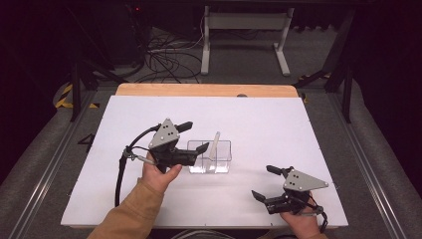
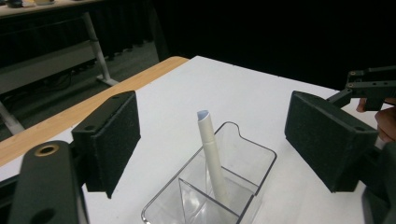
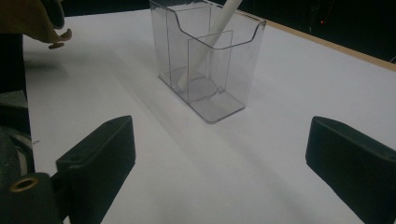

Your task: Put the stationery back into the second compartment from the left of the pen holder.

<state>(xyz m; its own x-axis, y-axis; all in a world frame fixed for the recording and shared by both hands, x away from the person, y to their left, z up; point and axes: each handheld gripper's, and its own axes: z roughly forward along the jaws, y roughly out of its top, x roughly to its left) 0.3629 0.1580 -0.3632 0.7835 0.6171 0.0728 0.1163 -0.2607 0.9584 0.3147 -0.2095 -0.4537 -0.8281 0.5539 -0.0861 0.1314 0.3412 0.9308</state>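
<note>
The left gripper (image 1: 193, 137) hovers just beside the clear plastic holder (image 1: 224, 148), at the holder's left end in the high view, with its jaws spread wide and nothing pressed between the pads. A white pen (image 1: 215, 144) stands in the holder, leaning at a slant with its upper end rising above the rim. In the left gripper view the pen (image 2: 211, 154) sits ahead of and between the two black jaws, clear of both pads, its foot resting in a compartment just past the divider of the holder (image 2: 254, 161); the jaws are released, gripping nothing. The right gripper (image 1: 262, 182) rests low over the white table top (image 1: 278, 119), well apart from the holder, nearer the person's edge and off to the right of it. Its jaws also stand wide open, with only bare table between them. From the right gripper view the holder (image 3: 243, 51) stands ahead of the jaws, roughly centred between them but far off, and the pen (image 3: 212, 35) leans inside it toward the upper right. A hand (image 3: 44, 21) in a tan sleeve shows at the upper left there.
</note>
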